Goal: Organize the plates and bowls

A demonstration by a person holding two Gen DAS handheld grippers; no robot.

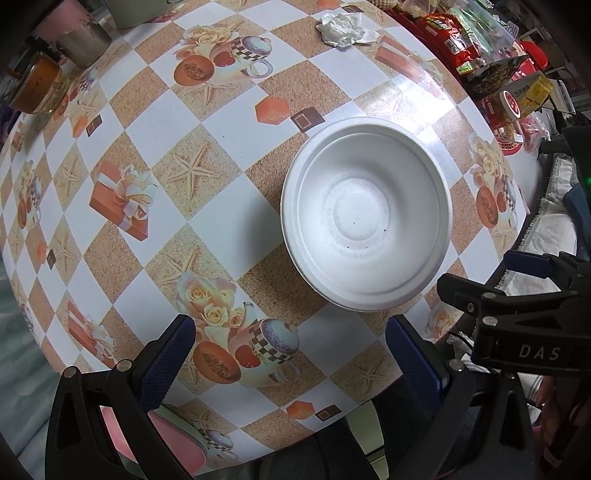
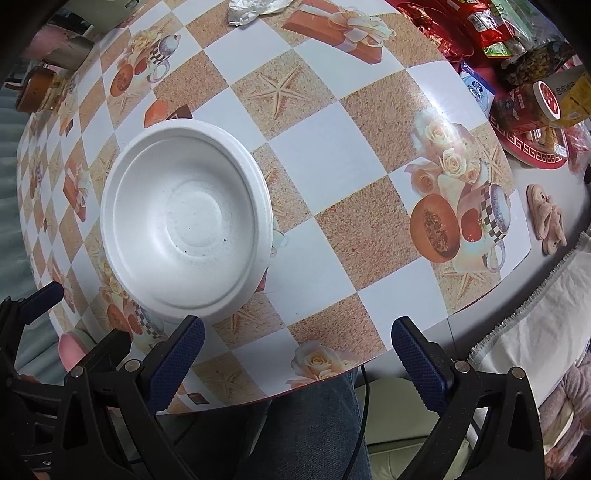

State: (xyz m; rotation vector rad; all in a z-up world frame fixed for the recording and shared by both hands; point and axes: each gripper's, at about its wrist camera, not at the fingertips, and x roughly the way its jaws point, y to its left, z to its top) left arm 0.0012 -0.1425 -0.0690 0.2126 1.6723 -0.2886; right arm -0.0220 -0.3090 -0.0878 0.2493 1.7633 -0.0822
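A white foam bowl stands upright on the round table with the checkered printed cloth; it looks like a nested stack, with doubled rims. It also shows in the right wrist view. My left gripper is open and empty, near the table's front edge, just short of the bowl. My right gripper is open and empty, at the front edge, to the right of the bowl. The right gripper shows in the left wrist view at the right.
A crumpled tissue lies at the far side. Snack bags and boxes crowd the far right. Jars and a metal cup stand at the far left. A small brown plush lies at the right edge. A pink object is below the table's front.
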